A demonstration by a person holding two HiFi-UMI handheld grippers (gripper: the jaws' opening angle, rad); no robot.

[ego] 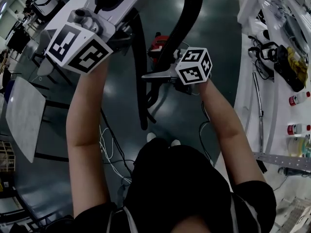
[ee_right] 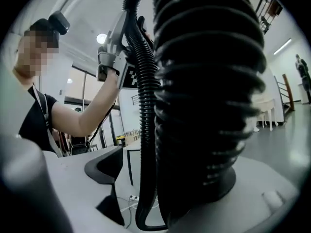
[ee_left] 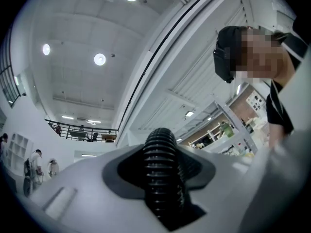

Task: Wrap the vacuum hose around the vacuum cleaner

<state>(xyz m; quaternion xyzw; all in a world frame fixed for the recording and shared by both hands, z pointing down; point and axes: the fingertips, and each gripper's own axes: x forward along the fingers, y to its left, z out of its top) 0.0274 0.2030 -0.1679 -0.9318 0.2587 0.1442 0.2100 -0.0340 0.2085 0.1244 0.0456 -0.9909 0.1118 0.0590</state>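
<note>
The vacuum hose (ego: 190, 18) is arching through the upper centre of the head view, raised above the vacuum cleaner (ego: 158, 45), which is judged to be the red body on the floor (ego: 119, 76) between the two arms. The left tongs (ee_left: 163, 152) are pinching the ribbed hose between both pads. The right tongs (ee_right: 170, 176) are standing spread. The hose is lying against one pad and the other pad is clear of it. A slack loop (ee_right: 144, 154) is drooping between the two holds.

Step in hand, as judged: the right tongs are taking a hold before a turn is laid round the cleaner. To do this well:
- The left pinch should be holding firm while the right tongs are closing.
- The right tongs should be closing squarely across the ribs, not on a bend.
- The loop should be going down toward the body untwisted, with slack fed gradually.

Count: one hose, one vacuum cleaner, two tongs, two marker cubes (ego: 77, 45).
</note>
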